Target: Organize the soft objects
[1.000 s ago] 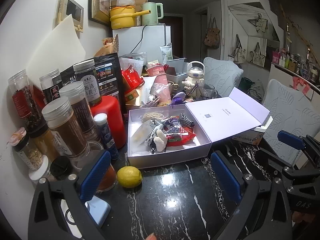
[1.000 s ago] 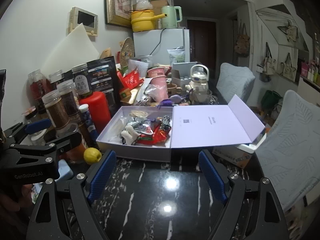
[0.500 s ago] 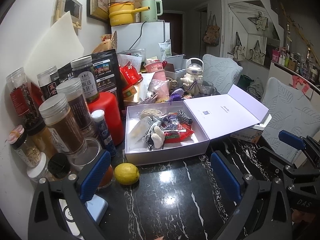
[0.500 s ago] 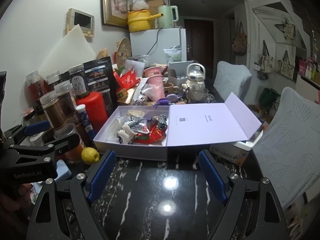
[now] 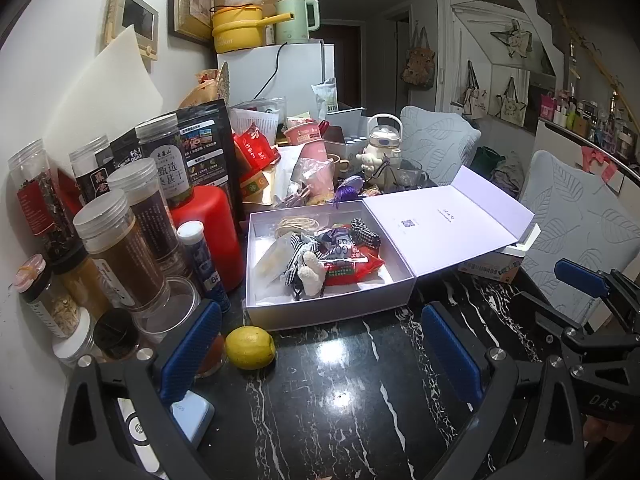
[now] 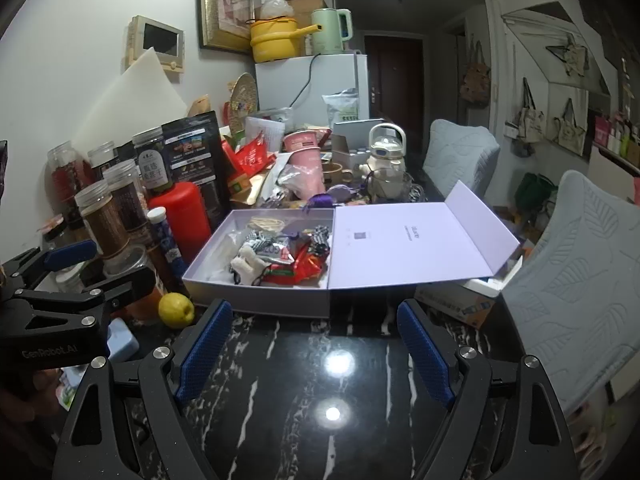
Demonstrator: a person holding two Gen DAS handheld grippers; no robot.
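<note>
An open lilac box (image 5: 332, 312) (image 6: 260, 300) sits on the black marble table, its lid (image 5: 448, 224) (image 6: 412, 244) folded out to the right. Inside lie a small white plush toy (image 5: 310, 274) (image 6: 248, 262), checkered cloth pieces (image 5: 366, 234) (image 6: 320, 236), a red snack packet (image 5: 352, 266) (image 6: 302, 266) and a coil of string (image 5: 298, 223). My left gripper (image 5: 320, 354) is open and empty, in front of the box. My right gripper (image 6: 316, 352) is open and empty, also short of the box. Each gripper shows in the other's view.
Several spice jars (image 5: 120, 248) and a red canister (image 5: 210, 236) crowd the left side. A lemon (image 5: 250, 347) (image 6: 176, 310) lies by the box's front left corner. Clutter and a white kettle (image 5: 384, 140) stand behind. Padded chairs (image 6: 576, 272) stand to the right.
Both grippers have drawn back slightly and risen, so the box sits a little farther and higher in both views. Both stay open.
</note>
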